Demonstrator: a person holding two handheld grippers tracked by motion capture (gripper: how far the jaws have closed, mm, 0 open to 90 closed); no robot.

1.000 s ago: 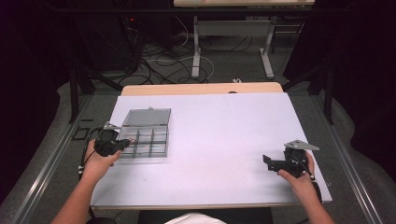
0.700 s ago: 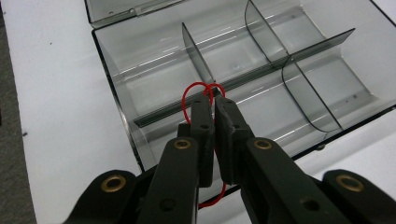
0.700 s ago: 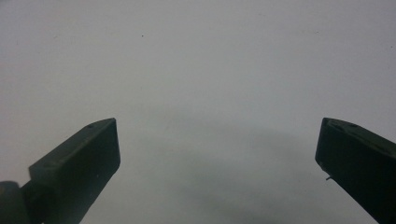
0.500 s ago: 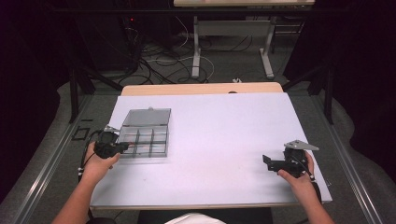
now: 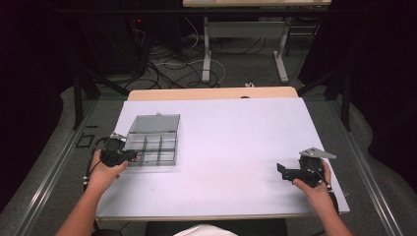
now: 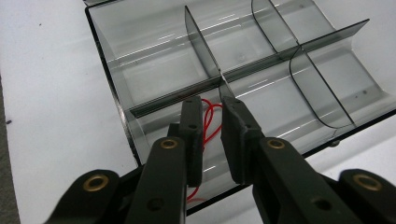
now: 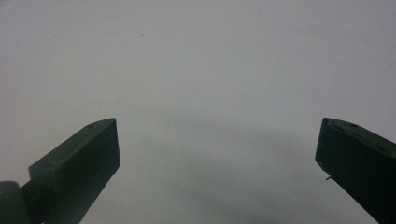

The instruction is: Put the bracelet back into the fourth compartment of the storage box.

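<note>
My left gripper (image 6: 212, 116) has just been opening, jaws slightly parted over the red string (image 6: 211, 122) lying between them in the organizer box (image 6: 140, 60)'s near compartment. I'd open wider, then lift straight out. Right gripper (image 7: 217, 140) idles, spread wide.

No readable writing in any view.

The clear compartment box (image 5: 152, 142), the white tabletop (image 5: 226, 147) and the black bodies of both grippers carry no legible text, label, brand mark, number or sign; the small brass rivets on the left gripper (image 6: 212, 116) are plain, and nothing on the floor or the furniture behind the tabletop can be read at this size.
</note>
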